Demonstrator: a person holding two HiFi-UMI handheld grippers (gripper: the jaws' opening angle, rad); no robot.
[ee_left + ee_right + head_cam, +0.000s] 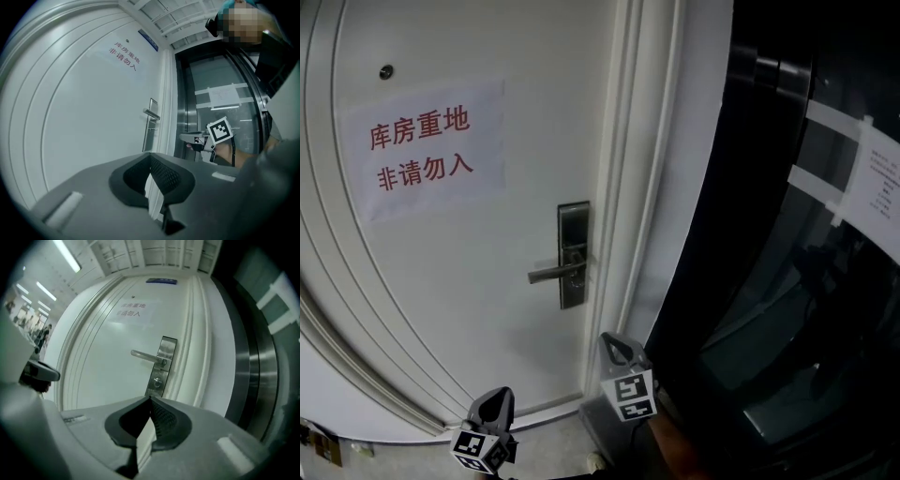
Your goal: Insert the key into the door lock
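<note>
A white door (469, 281) carries a steel lock plate (573, 255) with a lever handle (551, 273) pointing left. In the right gripper view the keyhole (158, 380) shows just under the handle (146, 357). My right gripper (608, 338) is below the lock and aimed at it, its jaws shut tip to tip (150, 399). Lower left, my left gripper (503, 394) faces the door, its jaws also shut (150, 157). The left gripper view shows the right gripper (186, 137) to the right of the lock plate (151, 124). No key shows in any view.
A paper sign with red characters (422, 150) is stuck to the door below a peephole (386, 71). The door frame (652, 187) borders a dark glass and metal panel (787, 281) with taped paper notices (881, 183). People stand far down the corridor (44, 336).
</note>
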